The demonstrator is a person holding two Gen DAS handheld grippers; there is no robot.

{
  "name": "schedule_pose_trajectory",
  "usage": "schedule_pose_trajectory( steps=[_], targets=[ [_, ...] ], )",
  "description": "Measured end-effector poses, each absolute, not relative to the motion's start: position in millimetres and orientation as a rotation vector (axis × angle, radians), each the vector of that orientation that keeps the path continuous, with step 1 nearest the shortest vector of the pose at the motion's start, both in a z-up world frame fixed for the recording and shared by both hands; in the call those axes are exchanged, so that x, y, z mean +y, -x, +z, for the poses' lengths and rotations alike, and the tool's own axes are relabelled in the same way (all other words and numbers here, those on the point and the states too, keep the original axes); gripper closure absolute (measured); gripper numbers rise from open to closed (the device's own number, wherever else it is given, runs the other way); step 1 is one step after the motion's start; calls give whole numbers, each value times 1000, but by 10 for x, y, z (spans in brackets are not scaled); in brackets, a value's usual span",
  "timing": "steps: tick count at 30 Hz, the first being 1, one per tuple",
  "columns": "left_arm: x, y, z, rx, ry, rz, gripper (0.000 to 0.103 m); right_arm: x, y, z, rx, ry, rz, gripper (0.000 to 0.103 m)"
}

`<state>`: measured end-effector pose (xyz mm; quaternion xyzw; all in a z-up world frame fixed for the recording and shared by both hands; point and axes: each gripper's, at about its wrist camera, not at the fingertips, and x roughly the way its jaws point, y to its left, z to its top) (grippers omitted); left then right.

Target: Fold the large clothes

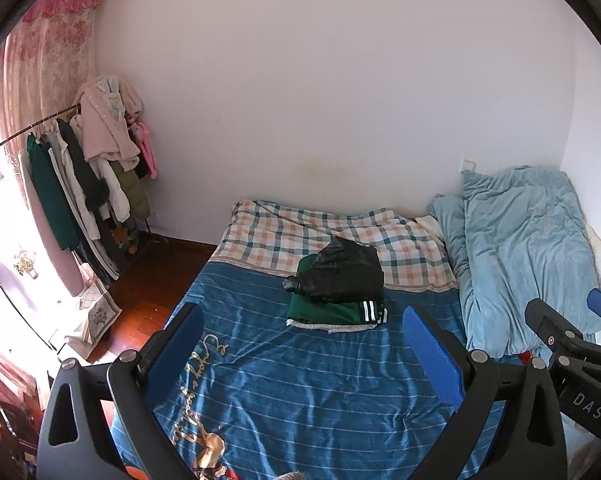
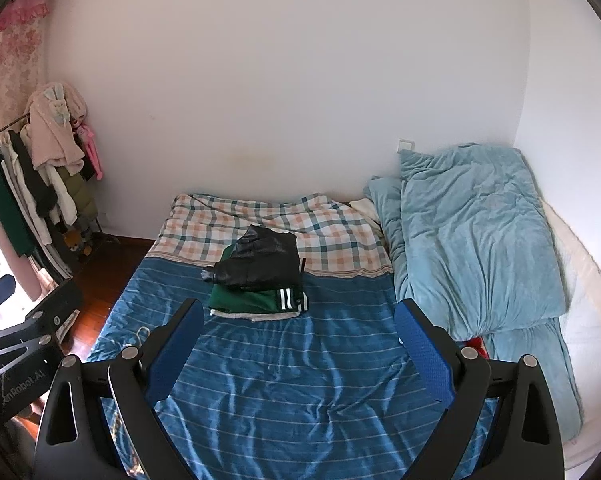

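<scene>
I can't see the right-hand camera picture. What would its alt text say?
A small stack of folded clothes, a black garment on a green one, lies on a blue striped bed. The open right tongs point at it, holding nothing. A pale blue quilt is bunched to the right.

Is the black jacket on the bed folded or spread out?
Folded: the black jacket lies as a compact bundle atop the folded green garment; one end sticks out.
</scene>
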<state>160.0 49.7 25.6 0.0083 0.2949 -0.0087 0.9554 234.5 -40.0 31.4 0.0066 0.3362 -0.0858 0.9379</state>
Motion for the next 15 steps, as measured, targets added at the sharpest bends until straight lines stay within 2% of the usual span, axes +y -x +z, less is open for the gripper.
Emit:
schedule_pose_trajectory(
  steps=[15],
  targets=[
    [535,-1605,317,601,-28,-16,1,-395,-2334,309,686,-14,-175,5]
  ],
)
